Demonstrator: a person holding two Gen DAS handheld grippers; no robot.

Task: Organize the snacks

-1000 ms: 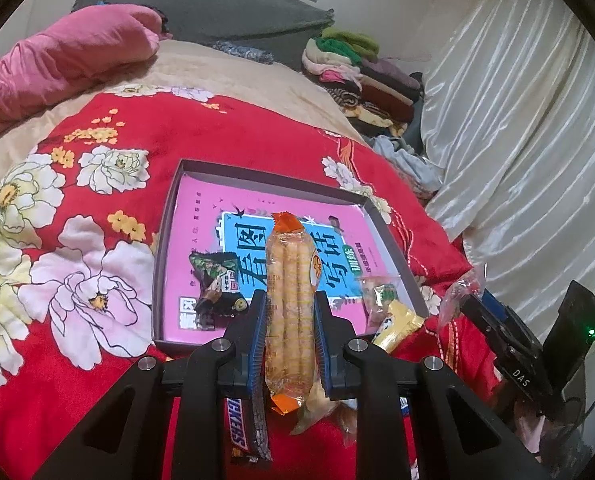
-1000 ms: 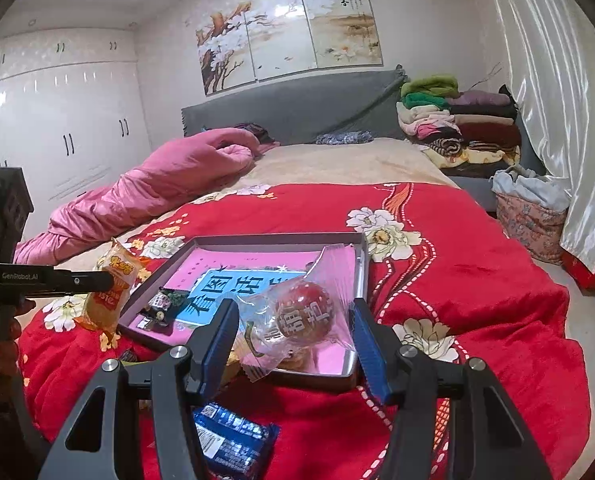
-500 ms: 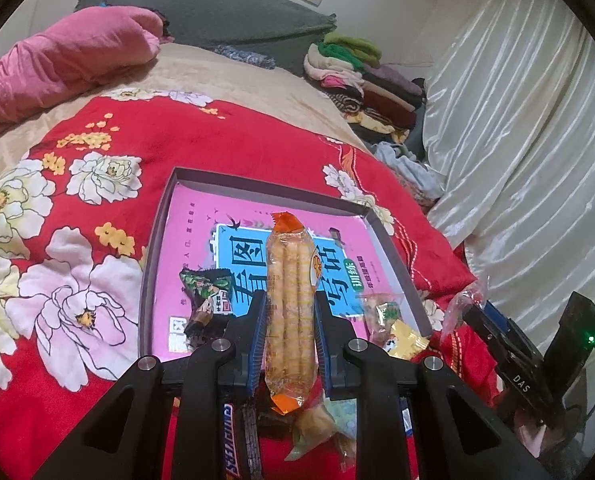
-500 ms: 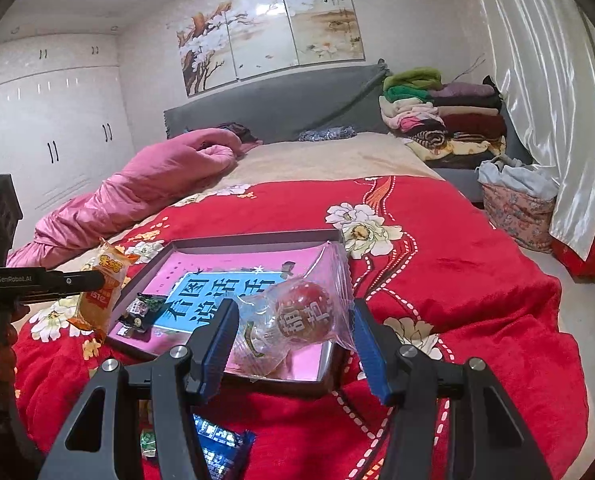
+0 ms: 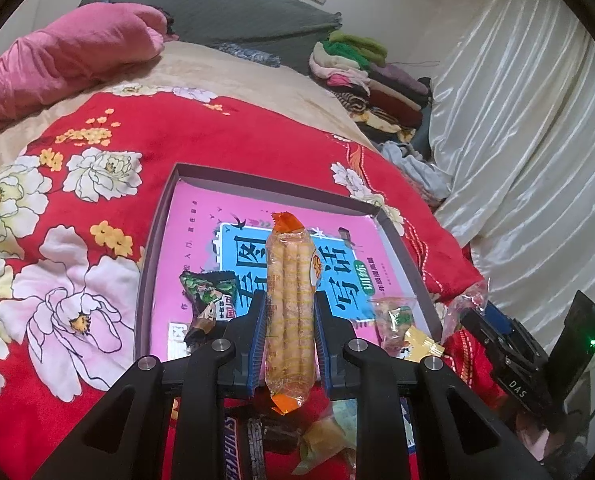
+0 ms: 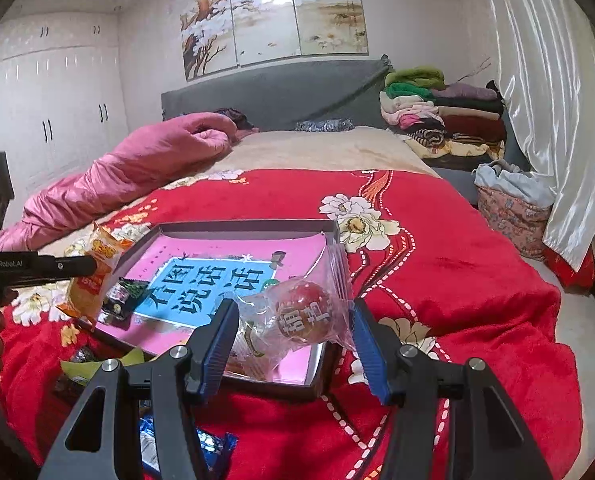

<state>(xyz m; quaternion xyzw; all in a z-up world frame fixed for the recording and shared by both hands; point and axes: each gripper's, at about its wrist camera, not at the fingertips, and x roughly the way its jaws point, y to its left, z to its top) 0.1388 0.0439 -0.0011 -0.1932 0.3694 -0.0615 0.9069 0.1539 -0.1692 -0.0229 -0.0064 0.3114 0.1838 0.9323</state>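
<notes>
A shallow grey tray with a pink and blue printed sheet inside lies on the red flowered bedspread. My left gripper is shut on a long orange-ended packet of biscuit sticks, held over the tray's near edge. The same packet shows at the left of the right wrist view. My right gripper is shut on a clear bag with a red round snack, above the tray's near right corner. A green-black wrapper and small candies lie in the tray.
Loose snacks lie on the bedspread in front of the tray: a Snickers bar, yellow wrappers and a blue packet. A pink quilt is bunched at the far left. Folded clothes are stacked by the white curtain.
Both grippers keep their hold. In the left wrist view the tray has drawn a little closer under the biscuit packet. The right wrist view has tipped slightly, the bag still over the tray corner.
</notes>
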